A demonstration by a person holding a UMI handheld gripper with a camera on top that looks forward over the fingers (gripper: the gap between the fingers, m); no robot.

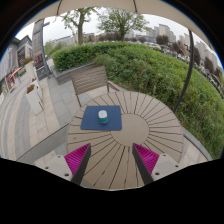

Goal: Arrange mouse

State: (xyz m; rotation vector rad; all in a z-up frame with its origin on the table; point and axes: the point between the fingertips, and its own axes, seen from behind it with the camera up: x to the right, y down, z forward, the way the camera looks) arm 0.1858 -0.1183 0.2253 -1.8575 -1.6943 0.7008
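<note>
Jaws apart, empty (pink pads); mouse [102, 116] on blue mat [101, 119] beyond, round wooden table [150, 128]

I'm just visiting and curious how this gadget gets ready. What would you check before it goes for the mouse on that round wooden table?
1. Mouse in sight: ok, it lies beyond the fingers.
2. Mouse on the blue mat: ok, near the mat's middle.
3. Gripper open: ok, its fingers stand wide apart with nothing between them.
4. Path to the mouse free: ok, only bare table slats lie between fingers and mat.
5. Gripper lined up: ok, roughly; the mouse sits slightly off the midline.
6. Which way the mouse faces: cannot tell, it is too small to read.
</note>
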